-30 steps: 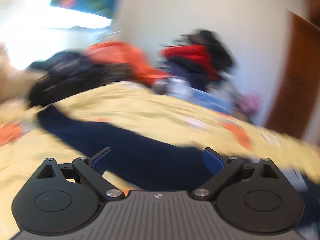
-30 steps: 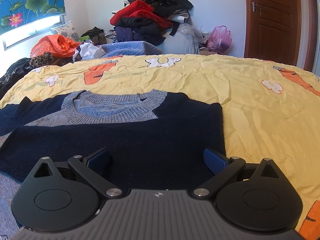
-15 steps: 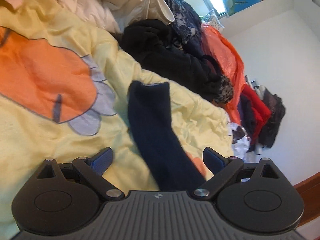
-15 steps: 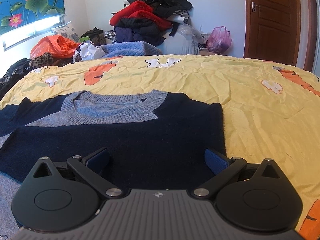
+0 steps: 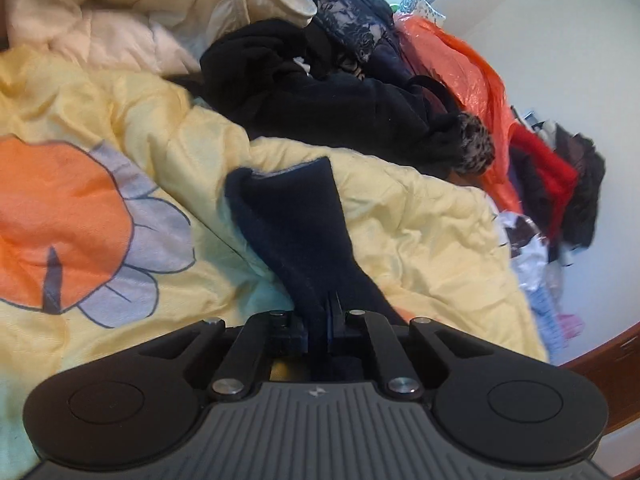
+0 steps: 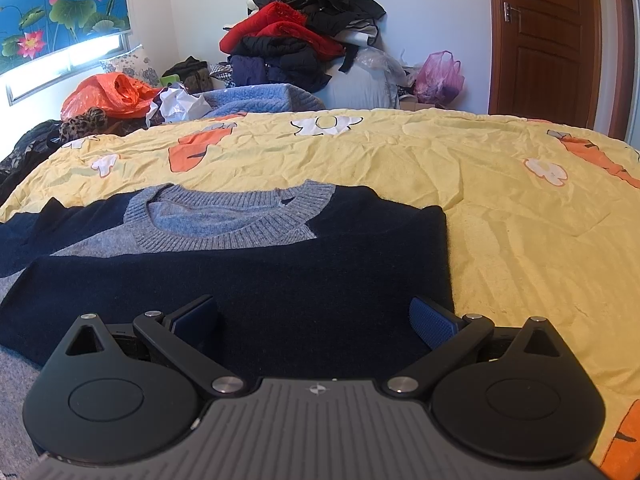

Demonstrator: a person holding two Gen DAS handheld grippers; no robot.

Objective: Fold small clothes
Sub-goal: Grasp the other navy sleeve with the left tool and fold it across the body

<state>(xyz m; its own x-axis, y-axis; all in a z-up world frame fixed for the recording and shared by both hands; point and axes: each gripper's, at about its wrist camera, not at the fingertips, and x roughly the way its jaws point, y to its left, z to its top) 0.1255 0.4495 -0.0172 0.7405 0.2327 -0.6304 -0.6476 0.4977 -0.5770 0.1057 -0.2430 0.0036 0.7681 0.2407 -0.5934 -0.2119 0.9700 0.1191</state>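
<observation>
yellow bedspread (image 6: 500, 208) with orange carrot prints covers the bed and serves as the reference surface. a heap of mixed clothes (image 6: 300, 36) stands against the wall beyond the bedspread's far edge; an orange plastic bag (image 6: 108, 94) lies off its far left corner, a pink bag (image 6: 440, 74) beyond its far edge near the door.

navy and grey sweater (image 6: 248, 264) lies flat on the near left part of the bedspread, collar toward the far edge, one sleeve already folded across the chest. the other sleeve (image 5: 296, 232) stretches out over the bedspread toward a dark pile of clothing (image 5: 340, 100) at the bedspread's edge, cuff end lying on the spread.

left gripper (image 5: 320, 326) — jaws closed tight, sleeve fabric pinched between the pads, the knit bunched where they meet.

right gripper (image 6: 316, 316) — jaws spread wide, nothing between them, poised over the sweater's navy body near its right edge; contact with the cloth cannot be determined.
</observation>
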